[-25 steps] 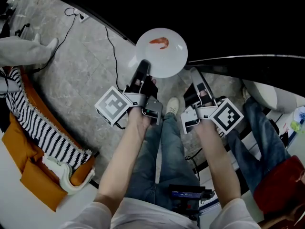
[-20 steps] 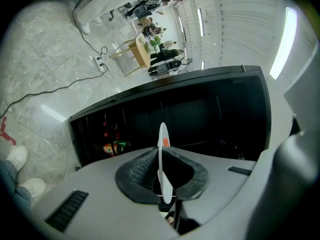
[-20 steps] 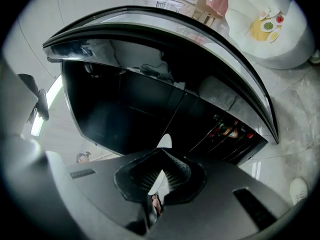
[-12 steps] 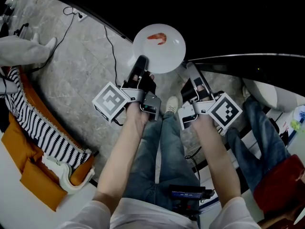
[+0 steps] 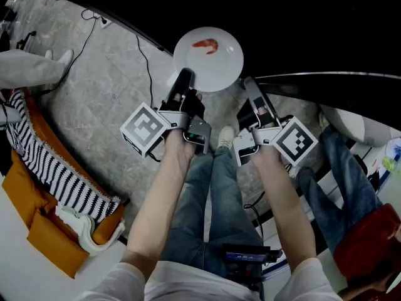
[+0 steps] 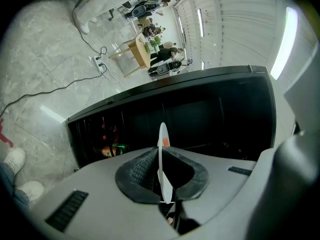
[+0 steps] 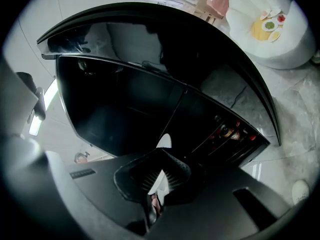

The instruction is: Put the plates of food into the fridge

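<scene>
Stands on a grey marbled floor [image 5: 106,93] crossed by a black cable [image 5: 148,68], with a striped cloth [image 5: 53,165] over orange cushions [image 5: 37,231] at the left. Faces the dark inside of a fridge [image 5: 313,24] on the far side, with bottles [image 6: 107,149] racked at its edge in the left gripper view. Holds a white plate [image 5: 219,68] level and face up at the fridge's front edge, between both grippers. Grips the near-left rim with the left gripper [image 5: 183,80], jaws clenched on it, plate seen there edge-on as a thin upright line. Pinches the near-right rim with the right gripper [image 5: 249,88], white edge wedged between its ribbed pads. Carries one shrimp [image 5: 205,44] on the plate's far half, long axis running left to right
</scene>
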Available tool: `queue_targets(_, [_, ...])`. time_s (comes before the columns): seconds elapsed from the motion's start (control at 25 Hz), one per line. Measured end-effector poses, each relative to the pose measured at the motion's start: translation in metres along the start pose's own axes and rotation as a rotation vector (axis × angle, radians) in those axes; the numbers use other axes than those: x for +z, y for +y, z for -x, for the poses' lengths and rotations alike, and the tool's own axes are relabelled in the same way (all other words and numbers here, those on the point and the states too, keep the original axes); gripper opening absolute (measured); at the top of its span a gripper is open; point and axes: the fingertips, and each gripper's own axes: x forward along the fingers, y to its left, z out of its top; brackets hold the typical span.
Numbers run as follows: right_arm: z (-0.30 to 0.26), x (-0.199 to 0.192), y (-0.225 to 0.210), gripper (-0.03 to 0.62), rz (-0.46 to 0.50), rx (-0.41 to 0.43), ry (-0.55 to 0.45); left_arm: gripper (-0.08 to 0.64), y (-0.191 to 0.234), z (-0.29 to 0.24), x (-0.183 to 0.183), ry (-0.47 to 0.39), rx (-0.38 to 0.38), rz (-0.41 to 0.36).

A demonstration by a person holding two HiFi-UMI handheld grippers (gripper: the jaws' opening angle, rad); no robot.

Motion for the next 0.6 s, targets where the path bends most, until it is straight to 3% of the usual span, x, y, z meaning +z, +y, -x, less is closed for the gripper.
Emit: queue_targets(0.6, [-0.015, -0.002, -0.007, 0.009, -0.011, -0.011, 0.001, 0.018, 0.01, -0.019, 0.013, -0.003, -0.01, -0.017])
